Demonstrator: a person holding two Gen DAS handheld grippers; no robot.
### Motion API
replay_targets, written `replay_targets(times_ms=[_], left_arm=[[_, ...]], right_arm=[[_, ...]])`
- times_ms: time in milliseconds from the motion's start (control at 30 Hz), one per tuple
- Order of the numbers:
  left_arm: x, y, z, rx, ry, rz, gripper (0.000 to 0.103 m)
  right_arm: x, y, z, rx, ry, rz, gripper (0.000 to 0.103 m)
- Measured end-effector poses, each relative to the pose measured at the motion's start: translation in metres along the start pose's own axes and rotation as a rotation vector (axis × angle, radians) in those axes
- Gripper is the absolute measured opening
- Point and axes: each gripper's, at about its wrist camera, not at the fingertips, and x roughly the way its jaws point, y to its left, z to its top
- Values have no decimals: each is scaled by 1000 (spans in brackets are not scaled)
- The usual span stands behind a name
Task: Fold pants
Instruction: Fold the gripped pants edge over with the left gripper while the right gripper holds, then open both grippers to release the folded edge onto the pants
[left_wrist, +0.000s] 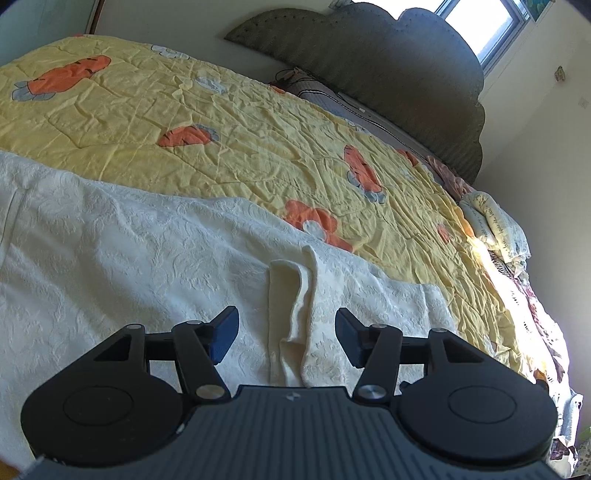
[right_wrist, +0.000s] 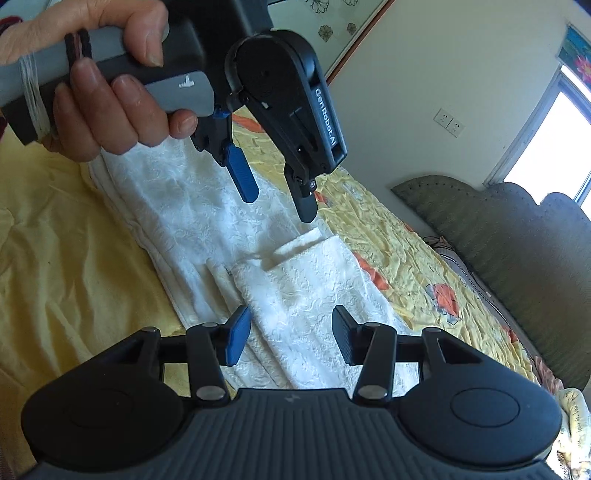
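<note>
White pants (right_wrist: 295, 314) on bed – both tongs apart.
L tongs (right_wrist: 279, 201) just above them, R tongs (right_wrist: 291, 341) astride folded end, nothing clamped.

1. Open yellow quilt (left_wrist: 229, 122) beyond the white pants (left_wrist: 122, 240): flat, free to pass over.
2. Raised cuff fold (left_wrist: 295, 295) between the parted left gripper (left_wrist: 286, 334) fingers, untouched.
3. Left gripper (right_wrist: 279, 199) and hand (right_wrist: 92, 92) hanging over the pants, blocking the far side for the right gripper (right_wrist: 288, 338).
4. Headboard (left_wrist: 388, 74) and bedding pile (left_wrist: 495, 225) closing off one end.
</note>
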Motion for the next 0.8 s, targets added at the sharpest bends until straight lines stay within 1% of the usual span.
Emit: replay_targets(times_ms=[100,133,167,200,233,300,333,367,400,467,533,600,633,667,700,733,767,800], left_arm=[[-2,0,-1,-11,30,-45,60],[-2,0,-1,-18,48,-70,61],[-1,0,-2,-28,69,-96,63],[1,0,-2,-44,95,-126,63],[4,-1,-3,-65,126,-159,63],[10,-1,-7,-93,180,-210,64],[12,-1,-9,-103,199,-221,64],[14,-1,-11,-114,217,-229,64],[16,0,-12,-126,230,-236,65],[21,2,-14,-153,243,-262,70],[30,3,-12,-192,253,-283,71],[42,3,-7,-223,246,-304,71],[49,4,-5,-244,231,-290,71],[55,6,-3,-265,217,-269,65],[60,8,-2,-289,198,-254,58],[64,12,-1,-319,187,-232,33],[67,15,-1,-339,179,-212,13],[66,17,-3,-333,162,-205,7]], right_arm=[[7,6,-4,-64,41,-72,47],[7,8,-5,-90,46,-82,45],[7,12,-5,-115,43,-72,40],[7,15,-5,-133,41,-63,23],[10,20,-5,-165,33,-62,12],[10,29,-5,-224,34,-70,8],[10,26,-5,-211,27,-71,7],[8,19,-5,-162,14,-61,7],[5,9,-4,-89,-1,-43,7],[-4,-14,-3,57,-41,-8,7],[-11,-31,-3,151,-66,24,7],[-13,-38,-3,182,-79,49,7],[-13,-38,-3,187,-80,63,7],[-13,-37,-3,192,-79,81,7],[-13,-35,-3,187,-78,86,7],[-11,-31,-2,175,-74,89,7],[-9,-27,-2,162,-67,93,7],[-7,-24,-2,157,-62,99,7]])
